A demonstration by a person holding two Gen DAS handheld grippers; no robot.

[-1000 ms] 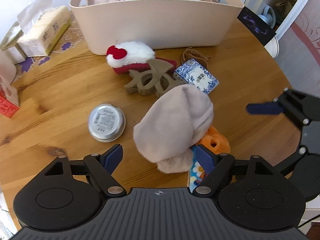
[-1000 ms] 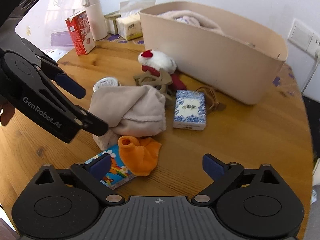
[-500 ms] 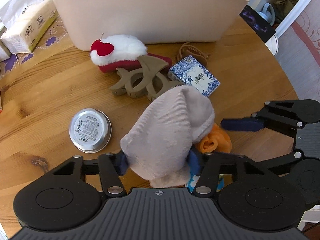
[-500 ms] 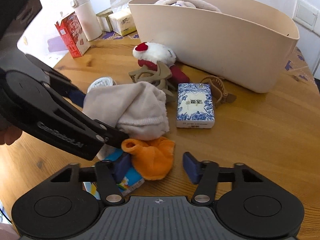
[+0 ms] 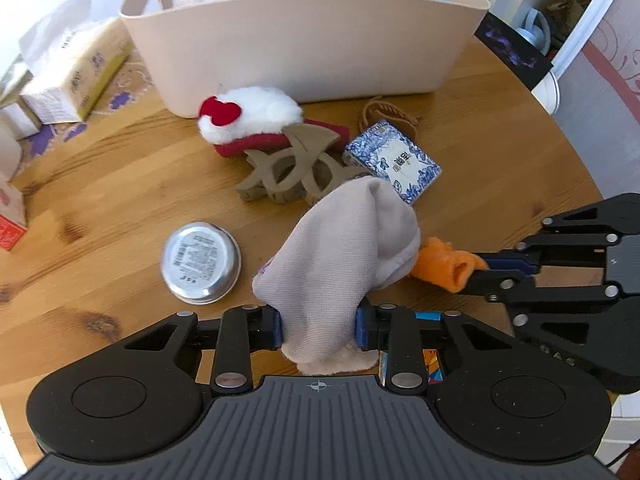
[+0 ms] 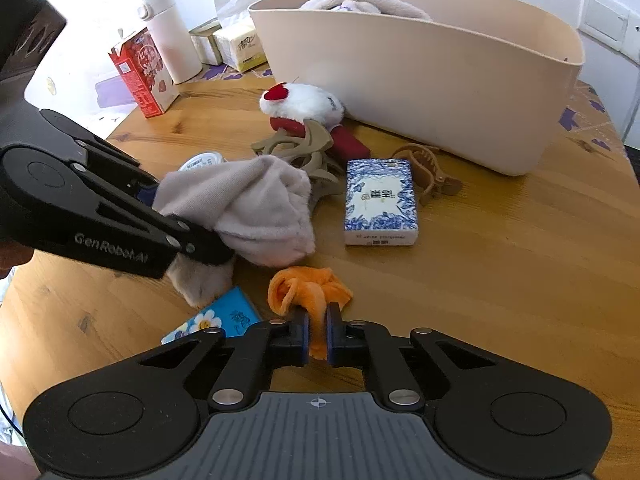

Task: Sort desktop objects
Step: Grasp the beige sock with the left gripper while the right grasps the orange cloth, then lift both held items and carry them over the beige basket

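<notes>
Left claw (image 5: 318, 326) just closed, clamped on beige fleece cloth (image 5: 344, 256) at worktop (image 5: 120, 184) centre. Right claw (image 6: 318, 336) just closed, clamped on orange cloth (image 6: 308, 290) beside it. Risk on lift: snagging hair clip (image 5: 288, 172), dragging tissue packet (image 6: 380, 202).

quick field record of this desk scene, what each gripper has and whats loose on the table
left gripper: just closed on beige cloth
right gripper: just closed on orange cloth
bin: beige, at table's back, pink fabric inside
loose on table: blue-white tissue pack, metal tin, two tan hair claws, white-and-red plush
</notes>
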